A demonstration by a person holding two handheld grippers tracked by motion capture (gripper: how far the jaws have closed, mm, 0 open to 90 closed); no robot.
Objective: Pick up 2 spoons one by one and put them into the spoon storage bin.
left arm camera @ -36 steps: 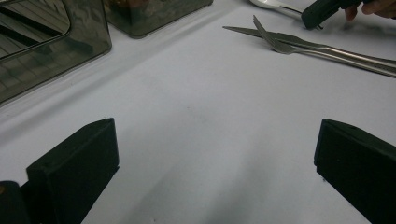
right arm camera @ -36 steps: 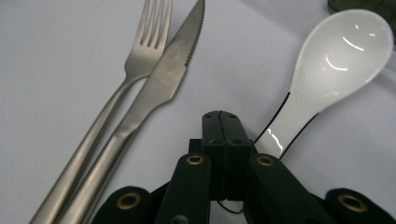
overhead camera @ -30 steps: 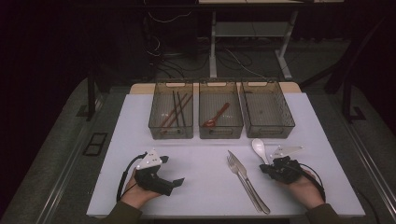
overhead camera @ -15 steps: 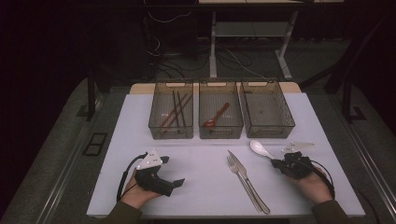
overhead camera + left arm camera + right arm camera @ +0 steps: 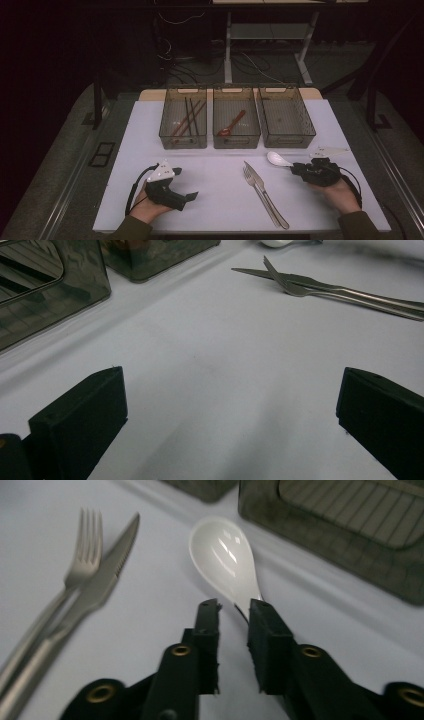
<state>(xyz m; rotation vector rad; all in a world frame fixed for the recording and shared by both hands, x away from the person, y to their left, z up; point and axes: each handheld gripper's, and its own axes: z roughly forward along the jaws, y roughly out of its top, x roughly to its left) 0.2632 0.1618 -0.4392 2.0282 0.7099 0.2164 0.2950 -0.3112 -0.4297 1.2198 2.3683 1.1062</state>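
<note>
A white ceramic spoon [image 5: 278,159] lies on the white table, bowl toward the left, in front of the right bin. My right gripper [image 5: 296,169] sits at its handle end. In the right gripper view the jaws [image 5: 235,607] stand a little apart and have just been opening; the handle of the spoon [image 5: 225,555] runs in between them, close to the right-hand jaw, with a gap on the other side. My left gripper [image 5: 192,196] rests on the table at the front left, open wide [image 5: 230,390] with nothing between its jaws.
A steel fork [image 5: 250,176] and knife [image 5: 265,192] lie crossed at the front middle, between the two hands. Three smoky plastic bins stand in a row at the back: the left one [image 5: 165,120] holds chopsticks, the middle one [image 5: 216,120] a red spoon, the right one [image 5: 310,125] nothing visible.
My right hand has slid to the right, dragging the white spoon away from the fork and knife, and its jaws have parted. The left hand has stayed put.
</note>
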